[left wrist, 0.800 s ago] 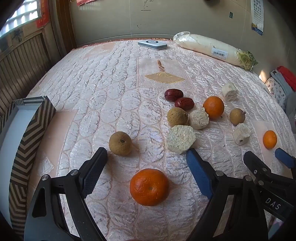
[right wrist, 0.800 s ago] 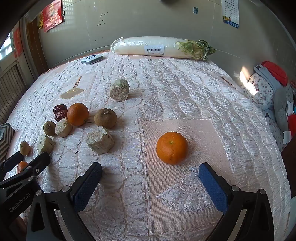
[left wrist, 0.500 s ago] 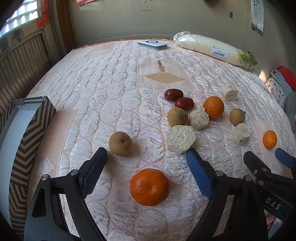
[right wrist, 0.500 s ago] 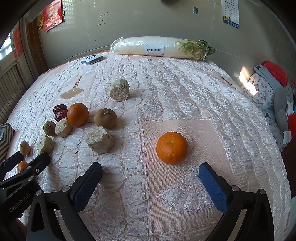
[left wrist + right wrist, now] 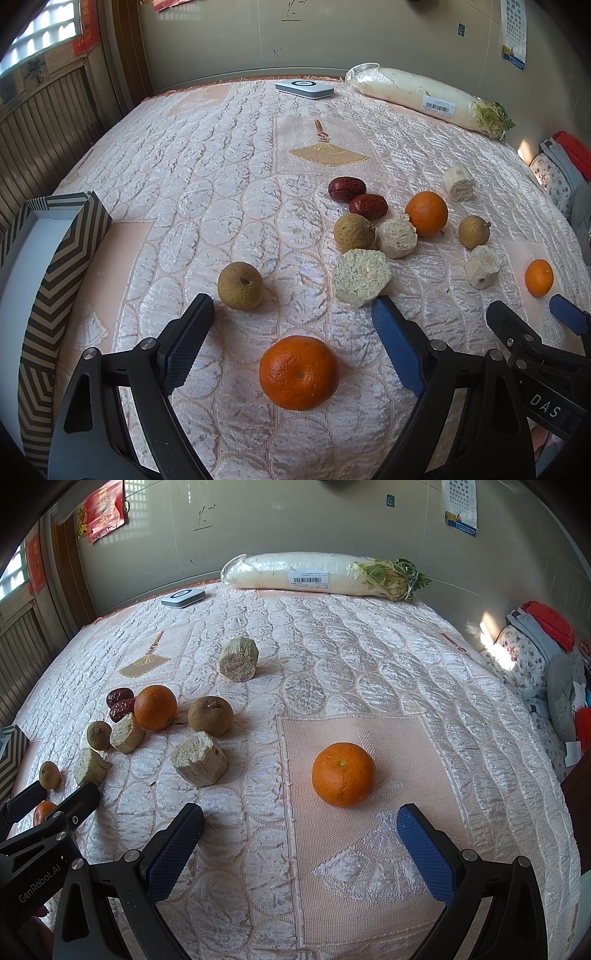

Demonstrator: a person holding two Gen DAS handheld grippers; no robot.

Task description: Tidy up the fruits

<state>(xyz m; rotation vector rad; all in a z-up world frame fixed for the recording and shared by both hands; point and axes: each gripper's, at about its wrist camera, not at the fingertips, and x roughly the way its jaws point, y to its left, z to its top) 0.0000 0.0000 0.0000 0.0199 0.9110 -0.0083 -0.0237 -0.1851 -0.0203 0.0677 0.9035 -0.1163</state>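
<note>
Both pairs of jaws stand wide apart, gripping nothing. Between the left gripper's [image 5: 293, 341] fingers sits an orange [image 5: 299, 372]; ahead of the right gripper's [image 5: 301, 847] fingers, slightly right of centre, lies another orange [image 5: 343, 774]. Best to centre each fruit, then close gently, since round fruit rolls. Left of the left jaws, the striped box [image 5: 55, 266] shows a pale interior; contents cannot be told.

Your left wrist camera is looking low across the bed [image 5: 221, 155] toward its far edge; your right one is doing likewise, both sharing the fruit cluster [image 5: 391, 229].
</note>
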